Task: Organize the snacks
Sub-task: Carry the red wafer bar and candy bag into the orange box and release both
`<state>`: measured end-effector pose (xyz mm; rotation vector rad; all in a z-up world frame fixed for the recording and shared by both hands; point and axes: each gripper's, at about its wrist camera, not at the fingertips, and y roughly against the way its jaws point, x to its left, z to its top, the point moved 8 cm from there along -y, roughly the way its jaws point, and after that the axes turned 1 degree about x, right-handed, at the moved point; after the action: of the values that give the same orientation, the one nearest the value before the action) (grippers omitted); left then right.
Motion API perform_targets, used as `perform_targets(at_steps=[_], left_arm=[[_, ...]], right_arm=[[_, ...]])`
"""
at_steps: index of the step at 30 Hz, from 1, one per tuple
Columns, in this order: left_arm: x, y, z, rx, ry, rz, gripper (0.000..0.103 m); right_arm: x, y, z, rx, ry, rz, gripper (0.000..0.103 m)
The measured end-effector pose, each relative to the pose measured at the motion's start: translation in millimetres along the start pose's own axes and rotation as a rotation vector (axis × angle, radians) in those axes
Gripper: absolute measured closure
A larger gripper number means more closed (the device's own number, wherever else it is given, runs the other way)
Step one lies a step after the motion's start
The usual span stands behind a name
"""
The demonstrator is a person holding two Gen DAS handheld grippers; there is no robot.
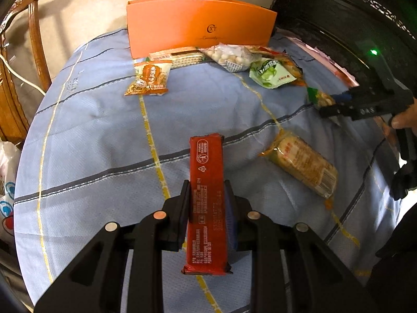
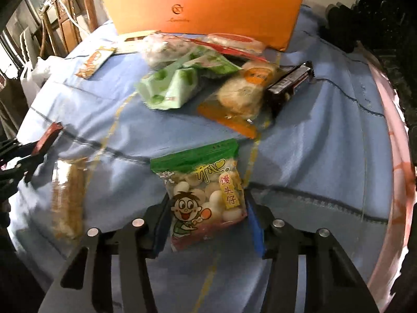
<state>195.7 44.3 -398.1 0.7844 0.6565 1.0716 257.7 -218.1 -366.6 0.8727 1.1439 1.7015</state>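
Note:
In the left wrist view, my left gripper (image 1: 207,185) is shut on a long red snack bar (image 1: 207,195), which points away from me above the blue checked tablecloth (image 1: 91,143). My right gripper (image 2: 207,203) has a small packet of white round snacks (image 2: 206,195), green-topped with a cartoon face, between its pads, and both pads touch its sides. The left wrist view shows that packet (image 1: 319,99) at the tips of the right gripper (image 1: 336,104), at the table's right side. An orange box (image 1: 200,26) (image 2: 203,10) stands upright at the far edge.
Loose snacks lie in front of the box: an orange packet (image 1: 149,78), a biscuit pack (image 1: 177,56), a green packet (image 2: 169,86), a bun pack (image 2: 242,94), a dark bar (image 2: 289,83). A rice-cracker pack (image 1: 302,167) lies mid-table. A wooden chair (image 1: 15,78) stands left and dark carved furniture (image 1: 351,13) right.

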Motion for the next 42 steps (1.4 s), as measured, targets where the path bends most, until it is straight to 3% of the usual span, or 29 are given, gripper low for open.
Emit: perform_targets(at_steps=[4,12,16,21,25,33,34,35,36,39,42], left_arm=[[-3.2,6.2,8.7,-0.025,-0.012,-0.007,0.080],[-15.6,34.9,49.8,-0.117,-0.036,-0.033,0.080],[-20.9,53.8,85.6,-0.180,-0.044,-0.049,0.080],[-19.6,74.4,149.2,-0.261,-0.056,-0.052,0.080],[-11.9,84.6,212.9,-0.325,-0.071,-0.036,0.080],[22.3,94.3,375.8,-0.458,-0.068,0.064,0.078],[28.2,86.1,392.4,-0.444,-0.066,0.092,0.061],[34.5,78.9,401.1,-0.428,-0.057,0.119,0.047],[45.4,68.7,408.8,-0.405,-0.028,0.165,0.029],[66.2,55.6,408.3,-0.371,0.051,0.188,0.027],[68.6,56.9,387.0,-0.374,0.034,0.175,0.027]], right_arm=[[11.6,15.8,4.2,-0.037,-0.074,0.072,0.052],[22.4,84.5,25.4,-0.175,-0.041,0.094,0.052],[20.5,122.4,62.7,-0.265,-0.033,0.099,0.052],[11.1,162.7,112.3,-0.362,-0.016,0.076,0.052],[-2.9,202.3,171.8,-0.446,-0.001,0.053,0.052],[-20.7,247.4,309.4,-0.547,0.028,-0.010,0.050],[-25.1,243.8,328.1,-0.535,0.016,-0.006,0.045],[-30.1,235.7,340.7,-0.517,0.002,-0.015,0.031],[-36.4,227.4,349.2,-0.501,-0.016,-0.043,0.027],[-44.8,213.7,350.4,-0.466,-0.037,-0.088,0.022],[-39.6,210.0,332.2,-0.469,-0.008,-0.100,0.018]])
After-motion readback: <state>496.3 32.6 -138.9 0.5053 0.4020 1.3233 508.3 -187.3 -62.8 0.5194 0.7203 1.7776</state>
